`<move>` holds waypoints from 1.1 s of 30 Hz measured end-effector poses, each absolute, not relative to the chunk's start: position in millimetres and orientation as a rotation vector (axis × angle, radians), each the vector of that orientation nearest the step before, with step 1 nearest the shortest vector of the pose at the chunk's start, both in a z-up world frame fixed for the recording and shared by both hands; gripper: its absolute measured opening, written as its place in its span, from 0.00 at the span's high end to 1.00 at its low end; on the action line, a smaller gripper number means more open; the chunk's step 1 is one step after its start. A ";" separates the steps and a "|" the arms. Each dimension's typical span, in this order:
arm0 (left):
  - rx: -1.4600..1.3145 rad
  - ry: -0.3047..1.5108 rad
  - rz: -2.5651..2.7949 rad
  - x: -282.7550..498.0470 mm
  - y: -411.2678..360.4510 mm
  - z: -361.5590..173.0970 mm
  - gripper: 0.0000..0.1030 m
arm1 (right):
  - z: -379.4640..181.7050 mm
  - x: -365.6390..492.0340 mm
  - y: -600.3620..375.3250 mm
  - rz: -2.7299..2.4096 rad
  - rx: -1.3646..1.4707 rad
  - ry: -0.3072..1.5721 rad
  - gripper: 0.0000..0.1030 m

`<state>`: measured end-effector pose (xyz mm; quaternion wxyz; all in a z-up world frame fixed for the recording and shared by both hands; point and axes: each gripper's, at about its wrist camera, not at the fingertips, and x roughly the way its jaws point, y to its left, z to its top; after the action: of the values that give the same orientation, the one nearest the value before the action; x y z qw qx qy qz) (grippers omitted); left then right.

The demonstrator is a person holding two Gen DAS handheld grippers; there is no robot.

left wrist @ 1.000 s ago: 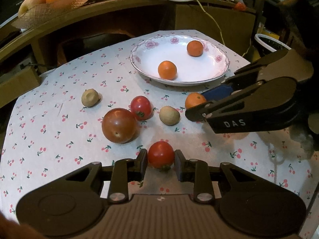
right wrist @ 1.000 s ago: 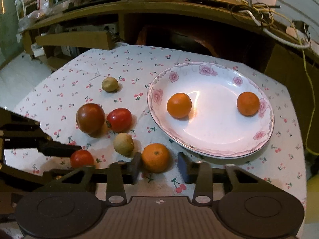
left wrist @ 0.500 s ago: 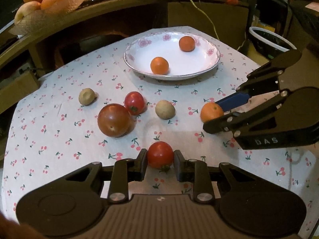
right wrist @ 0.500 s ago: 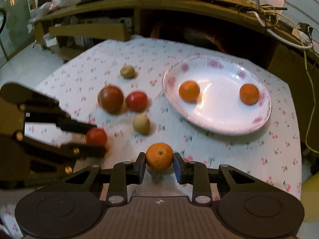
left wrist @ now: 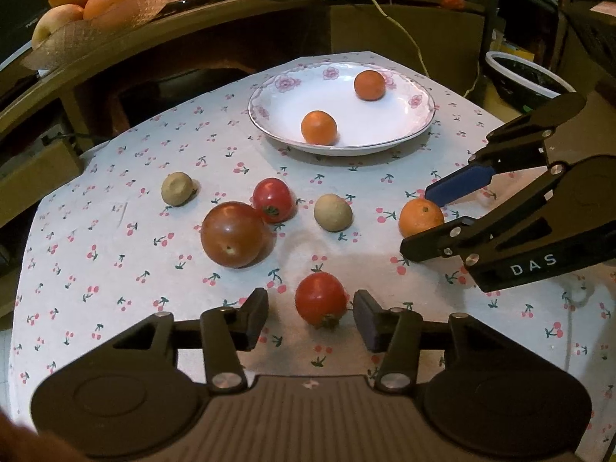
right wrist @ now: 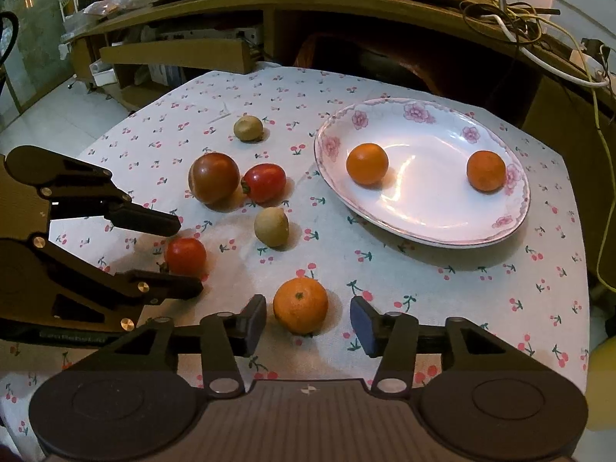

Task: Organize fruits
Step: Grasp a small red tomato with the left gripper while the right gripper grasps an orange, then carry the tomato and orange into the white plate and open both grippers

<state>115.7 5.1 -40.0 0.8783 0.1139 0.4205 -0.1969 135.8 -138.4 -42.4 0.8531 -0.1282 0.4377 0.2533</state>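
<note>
My left gripper (left wrist: 311,317) is opening, and a small red tomato (left wrist: 321,299) rests on the cherry-print cloth between its pads with a gap on each side. My right gripper (right wrist: 307,323) is opening too, around an orange (right wrist: 300,304) that sits on the cloth untouched. Each gripper also shows from the side in the other view: the right gripper (left wrist: 415,221) around the orange (left wrist: 420,217), the left gripper (right wrist: 187,258) around the tomato (right wrist: 184,256). A flowered white plate (right wrist: 423,196) holds two more oranges.
On the cloth lie a large dark tomato (left wrist: 233,233), a red tomato (left wrist: 273,200) and two brownish round fruits (left wrist: 333,212) (left wrist: 176,188). A wooden shelf behind carries a fruit basket (left wrist: 88,0) and cables. The table edge drops off on the right.
Both grippers were shut on their fruit half a second ago and now stand apart from it. Before that, the right gripper closed on the orange and drew it away from the plate.
</note>
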 end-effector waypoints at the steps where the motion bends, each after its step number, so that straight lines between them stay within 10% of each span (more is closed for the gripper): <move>1: 0.237 0.876 -0.411 115.8 5.1 -39.9 0.47 | -42.5 136.0 -138.7 0.533 -0.269 0.921 0.52; 13: 0.223 0.905 -0.427 118.3 0.0 -37.4 0.68 | -42.9 138.6 -138.0 0.523 -0.271 0.929 0.71; 33: 0.193 0.808 -0.420 145.2 -19.7 -1.9 0.68 | -14.2 149.1 -148.2 0.480 -0.212 0.865 0.72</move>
<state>145.2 -19.7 -1.9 0.8937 0.0930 0.3894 -0.2027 149.0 -148.2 -14.2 0.8747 -0.1017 0.4144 0.2298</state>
